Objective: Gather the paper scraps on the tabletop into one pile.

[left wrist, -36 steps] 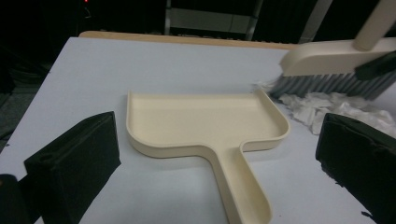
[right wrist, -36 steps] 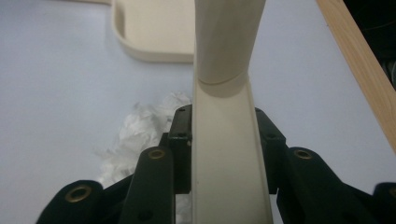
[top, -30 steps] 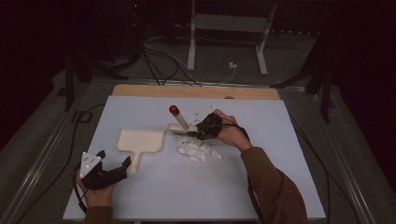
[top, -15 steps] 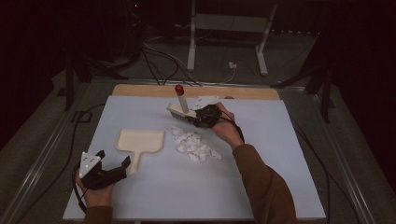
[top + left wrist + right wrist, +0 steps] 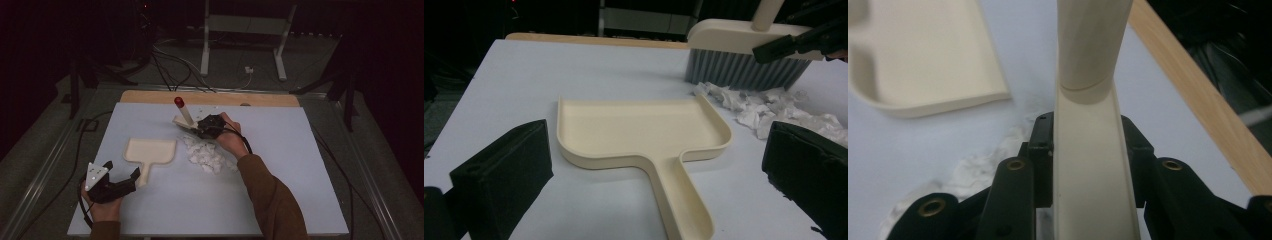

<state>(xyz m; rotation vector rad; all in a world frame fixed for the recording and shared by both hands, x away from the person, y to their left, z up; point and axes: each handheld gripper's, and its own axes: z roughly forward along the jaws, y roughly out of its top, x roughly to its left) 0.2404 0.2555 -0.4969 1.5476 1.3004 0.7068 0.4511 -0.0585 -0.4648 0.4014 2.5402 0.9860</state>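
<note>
A cream dustpan (image 5: 150, 150) (image 5: 639, 130) lies flat at the table's left, its handle pointing toward me. My left gripper (image 5: 122, 170) (image 5: 654, 170) is open, a jaw on each side of that handle without touching it. A cream brush (image 5: 182, 120) (image 5: 744, 55) (image 5: 1093, 165) with grey bristles and a red-tipped handle stands at the far edge of a pile of white paper scraps (image 5: 205, 155) (image 5: 774, 107). My right gripper (image 5: 197, 129) (image 5: 1088, 145) is shut on the brush's back.
The pale blue table top (image 5: 280, 190) ends in a wooden strip (image 5: 150, 96) at the far side. A few loose scraps (image 5: 210, 107) lie near that strip. Beyond it stand a white metal frame (image 5: 205, 45) and cables on the dark floor.
The right gripper carried the brush from the pile's near-left side away to its far side, then slightly left and down. The left gripper and the dustpan kept still.
</note>
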